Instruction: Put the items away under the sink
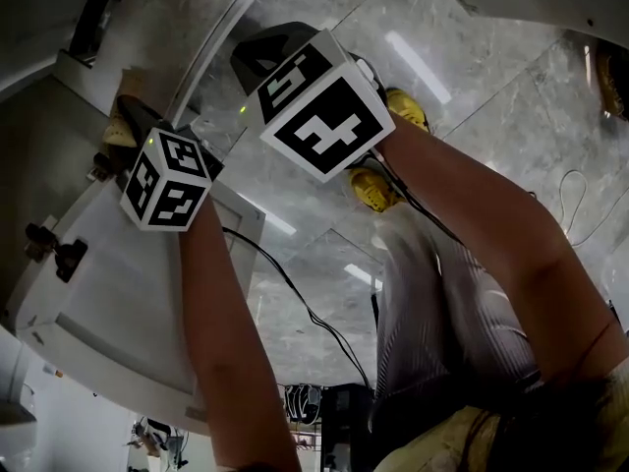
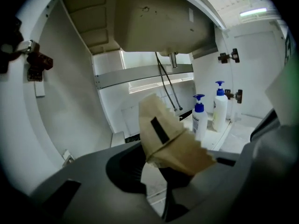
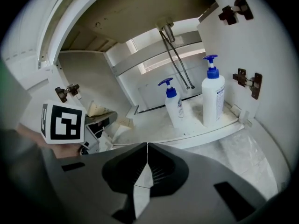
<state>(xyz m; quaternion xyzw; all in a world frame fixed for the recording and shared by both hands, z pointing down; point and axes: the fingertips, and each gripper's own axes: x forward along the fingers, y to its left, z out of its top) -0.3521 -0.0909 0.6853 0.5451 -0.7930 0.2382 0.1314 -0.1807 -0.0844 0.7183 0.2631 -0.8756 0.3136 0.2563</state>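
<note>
My left gripper point(image 2: 161, 164) is shut on a brown paper packet point(image 2: 168, 139) with a black stripe, and holds it in front of the open cabinet under the sink. In the right gripper view that same gripper, with its marker cube point(image 3: 63, 122), shows at the left with the packet point(image 3: 99, 110) at the cabinet's left side. My right gripper point(image 3: 147, 147) is shut, with nothing between its jaws. Two white pump bottles with blue tops, a short one point(image 3: 174, 107) and a tall one point(image 3: 213, 97), stand on the cabinet floor point(image 3: 149, 125). In the head view both marker cubes hide the jaws.
The basin's underside point(image 2: 159, 22) hangs over the cabinet, and two thin hoses point(image 3: 177, 64) run down to the back wall. Door hinges point(image 3: 247, 83) are fixed on the right wall. A white cabinet door point(image 1: 128, 293) stands open at the left. Yellow shoes point(image 1: 405, 108) are on the marble floor.
</note>
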